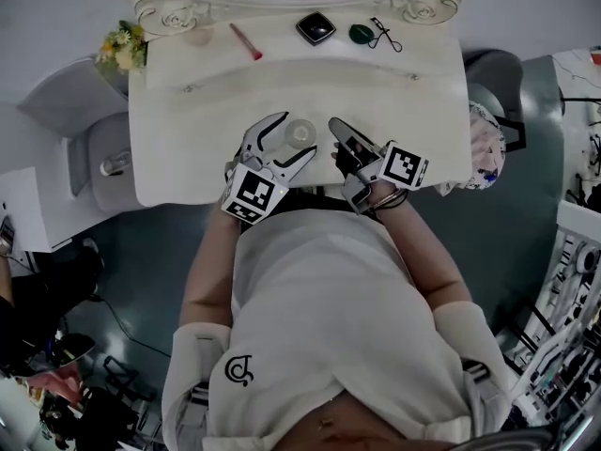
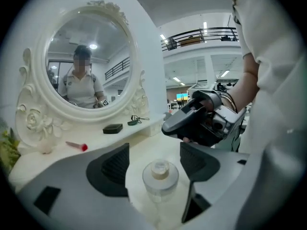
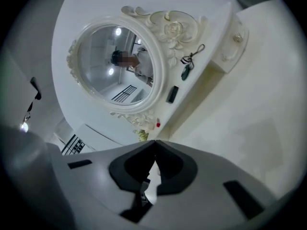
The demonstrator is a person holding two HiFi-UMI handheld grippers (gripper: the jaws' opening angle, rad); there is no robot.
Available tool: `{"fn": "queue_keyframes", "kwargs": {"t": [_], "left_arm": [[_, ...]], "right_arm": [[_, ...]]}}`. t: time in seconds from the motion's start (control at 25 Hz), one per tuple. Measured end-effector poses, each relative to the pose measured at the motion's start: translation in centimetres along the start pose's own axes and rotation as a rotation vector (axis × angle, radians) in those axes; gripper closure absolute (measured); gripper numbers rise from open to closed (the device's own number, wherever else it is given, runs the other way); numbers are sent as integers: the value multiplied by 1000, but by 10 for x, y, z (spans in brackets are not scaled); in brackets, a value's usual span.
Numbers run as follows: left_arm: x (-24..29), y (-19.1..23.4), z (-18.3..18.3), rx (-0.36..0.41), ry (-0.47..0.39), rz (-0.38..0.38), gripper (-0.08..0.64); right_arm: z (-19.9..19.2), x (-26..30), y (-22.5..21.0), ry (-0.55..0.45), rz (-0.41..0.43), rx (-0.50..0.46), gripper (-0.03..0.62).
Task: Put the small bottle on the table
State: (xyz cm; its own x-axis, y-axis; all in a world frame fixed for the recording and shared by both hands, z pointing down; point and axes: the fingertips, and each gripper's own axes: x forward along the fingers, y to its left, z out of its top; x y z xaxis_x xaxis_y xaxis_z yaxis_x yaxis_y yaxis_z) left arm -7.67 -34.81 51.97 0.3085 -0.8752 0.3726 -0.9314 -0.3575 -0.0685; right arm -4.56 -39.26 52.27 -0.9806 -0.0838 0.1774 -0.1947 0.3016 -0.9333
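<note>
Seen from above, a person in a white top stands at a white dressing table (image 1: 188,148) with a carved, rose-trimmed oval mirror (image 2: 88,56) at its back.

The small clear glass bottle with a pale round stopper (image 2: 159,177) stands upright on the tabletop near the front edge. The left gripper (image 1: 297,135) sits around it with its jaws spread wide. A dark ribbed pad lies on each side of the bottle, and both pads appear to stand just clear of the glass, though the wide-angle view makes this hard to judge.

The right gripper (image 1: 336,126) is just beside the bottle on its right. Its jaws are pressed together with nothing between them, and it is tilted over the bare tabletop.

On the raised shelf below the mirror lie a thin pink stick with a red tip (image 1: 246,41), a flat black square compact (image 1: 315,27), a dark green oval object (image 1: 362,34) and a black eyelash curler (image 1: 386,34). A small bunch of yellow flowers (image 1: 122,47) sits at the shelf's left end.
</note>
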Motion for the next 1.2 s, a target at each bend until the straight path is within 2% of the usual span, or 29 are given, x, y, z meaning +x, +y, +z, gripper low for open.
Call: {"fn": "queue_keyframes", "kwargs": {"t": [0.08,0.16,0.32,0.56,0.88,1.04,1.2], "left_arm": [[-11,7,11,-12,-25,59,293],[-21,15,24,-46,-65,117,399],[-43,29,52,-63,-148,222,546],[-75,39,97,-65,-239,303,546],[-103,46,133,2,-262,392,546],[-110,44,134,-8,-266,384,546],[-110,40,132,-10,-256,364,546]], "right_arm": [[5,-7,11,-15,-10,-75,584],[12,-13,23,-20,-12,-200,584],[19,-22,57,-34,39,-404,584],[33,-38,107,-101,99,-717,584],[46,-48,143,-169,43,-1082,584],[43,-51,151,-197,36,-1194,584],[42,-52,150,-203,20,-1177,584]]}}
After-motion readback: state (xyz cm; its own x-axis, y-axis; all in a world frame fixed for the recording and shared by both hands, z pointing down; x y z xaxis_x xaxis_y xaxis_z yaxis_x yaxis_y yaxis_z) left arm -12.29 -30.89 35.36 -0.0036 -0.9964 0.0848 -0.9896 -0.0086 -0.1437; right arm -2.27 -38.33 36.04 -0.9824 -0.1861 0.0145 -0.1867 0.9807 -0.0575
